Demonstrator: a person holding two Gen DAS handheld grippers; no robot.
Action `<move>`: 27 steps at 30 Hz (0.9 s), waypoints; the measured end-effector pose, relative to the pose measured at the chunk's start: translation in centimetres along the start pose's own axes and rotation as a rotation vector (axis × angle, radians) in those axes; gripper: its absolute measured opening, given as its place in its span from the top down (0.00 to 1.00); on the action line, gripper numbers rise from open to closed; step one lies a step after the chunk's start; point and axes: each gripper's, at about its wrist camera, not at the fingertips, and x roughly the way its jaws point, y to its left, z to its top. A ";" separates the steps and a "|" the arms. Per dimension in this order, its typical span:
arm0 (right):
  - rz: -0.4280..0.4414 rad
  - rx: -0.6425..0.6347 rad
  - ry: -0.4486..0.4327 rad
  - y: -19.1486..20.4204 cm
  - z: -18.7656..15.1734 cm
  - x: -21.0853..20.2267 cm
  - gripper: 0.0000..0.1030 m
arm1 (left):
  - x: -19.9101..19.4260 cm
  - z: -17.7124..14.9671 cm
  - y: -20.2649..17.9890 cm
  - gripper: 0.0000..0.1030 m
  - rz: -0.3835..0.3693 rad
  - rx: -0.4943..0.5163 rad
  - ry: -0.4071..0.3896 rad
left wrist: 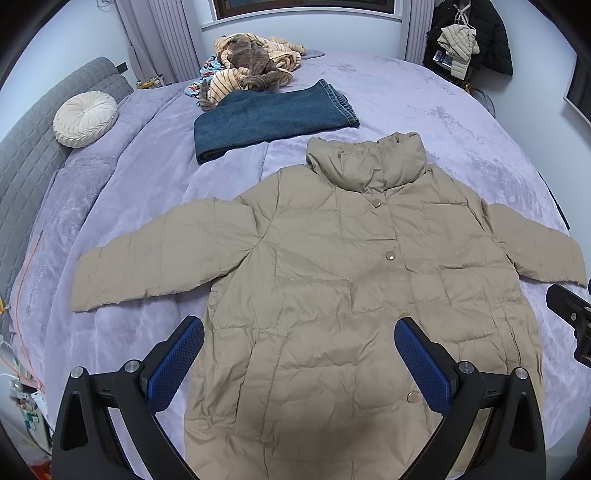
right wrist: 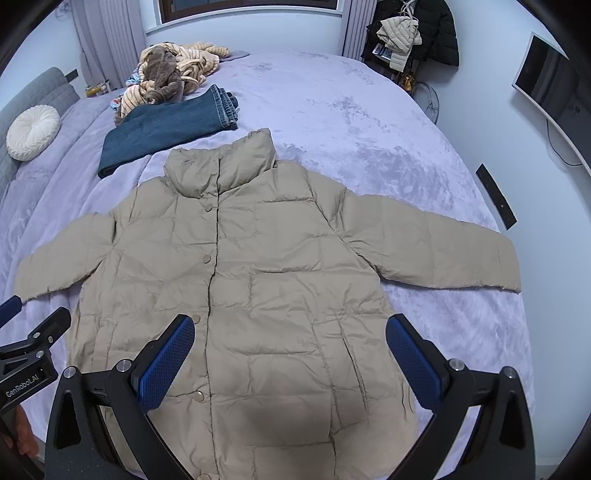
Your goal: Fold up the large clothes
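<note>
A beige quilted puffer jacket [left wrist: 332,280] lies flat and face up on the lilac bed [left wrist: 424,122], buttoned, collar toward the far side, both sleeves spread outward. It also shows in the right wrist view [right wrist: 258,280]. My left gripper [left wrist: 299,332] is open and empty, hovering above the jacket's lower left front. My right gripper [right wrist: 290,328] is open and empty, above the lower right front. Part of the right gripper shows at the right edge of the left wrist view [left wrist: 570,317], and the left gripper shows at the left edge of the right wrist view [right wrist: 33,343].
Folded blue jeans [left wrist: 273,118] lie beyond the collar. A heap of striped and brown plush clothes [left wrist: 251,62] sits at the far side. A round cream cushion [left wrist: 85,118] rests by the grey headboard [left wrist: 33,147]. Coats hang at the back right [right wrist: 410,33]. A monitor [right wrist: 546,81] stands at the right.
</note>
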 end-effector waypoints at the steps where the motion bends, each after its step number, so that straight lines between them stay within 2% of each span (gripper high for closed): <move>1: 0.001 0.000 -0.001 0.0 0.0 0.0 0.00 | 0.0 0.0 0.0 0.00 0.000 0.000 -0.001; 27: -0.001 -0.001 -0.002 0.1 0.1 -0.1 0.00 | -0.1 0.4 0.5 0.00 0.010 -0.009 -0.003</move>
